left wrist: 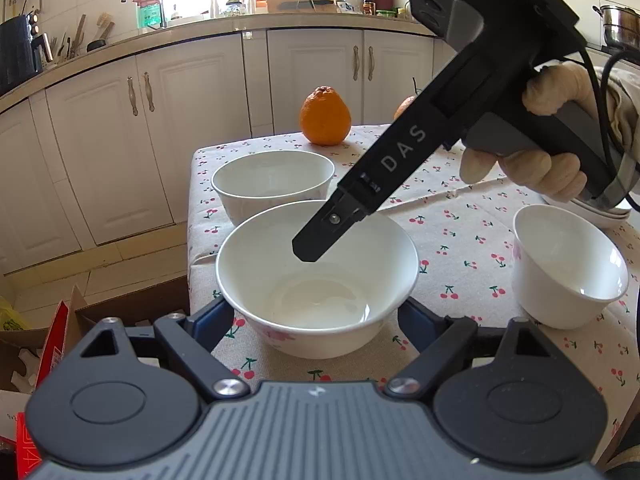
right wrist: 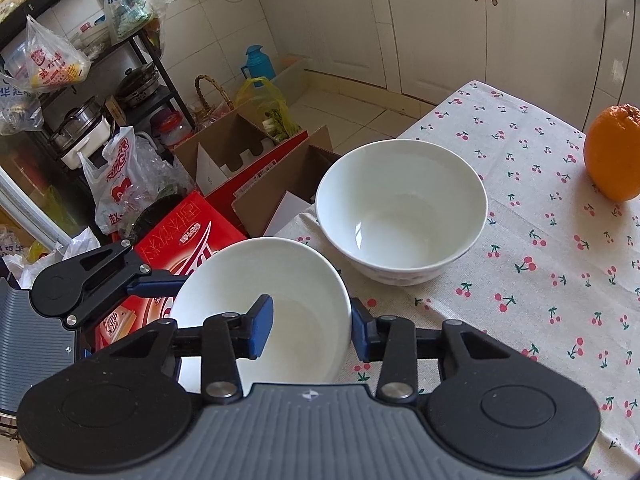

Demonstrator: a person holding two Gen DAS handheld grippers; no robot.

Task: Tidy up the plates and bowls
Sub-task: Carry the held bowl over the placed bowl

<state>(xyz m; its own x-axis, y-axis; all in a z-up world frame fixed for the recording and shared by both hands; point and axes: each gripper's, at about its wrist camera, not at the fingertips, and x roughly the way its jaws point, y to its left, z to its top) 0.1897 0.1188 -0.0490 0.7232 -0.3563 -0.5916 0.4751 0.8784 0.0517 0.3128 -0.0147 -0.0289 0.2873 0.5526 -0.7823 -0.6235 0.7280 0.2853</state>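
1. We see a table under a cherry-print cloth (left wrist: pixel 460 236), with three white bowls on it in the left wrist view.
2. The near bowl (left wrist: pixel 316 276) sits at the centre of that view, just ahead of our left gripper (left wrist: pixel 316 322). Its blue pads stand apart at 9 and 3 o'clock of the bowl's lower wall; we cannot tell whether they touch the wall, so we call these tongs apart, with the bowl between them.
3. The right gripper (left wrist: pixel 306 250) reaches in from 1 o'clock, one black finger dipping inside the near bowl's rim. A hand (left wrist: pixel 540 168) in a pale glove holds its handle.
4. From the right wrist view, the right gripper (right wrist: pixel 310 330) is clamped on the near bowl (right wrist: pixel 260 304): one blue pad lies inside the bowl, the other presses outside the wall at 3 o'clock, with the rim between them. The left gripper's linkage (right wrist: pixel 92 280) shows at 9 o'clock of this bowl.
5. A second bowl (left wrist: pixel 272 184) stands at 11 o'clock of the near one, close but apart; in the right wrist view it (right wrist: pixel 400 212) sits at 1 o'clock.
6. A third, smaller bowl (left wrist: pixel 568 264) stands well apart at 3 o'clock, tilted toward us.
7. An orange (left wrist: pixel 326 116) rests at the table's far edge, at 12 o'clock.
8. Beyond it run white cabinets (left wrist: pixel 304 76).
9. Cardboard boxes (right wrist: pixel 240 160) crowd the floor at 10 o'clock.
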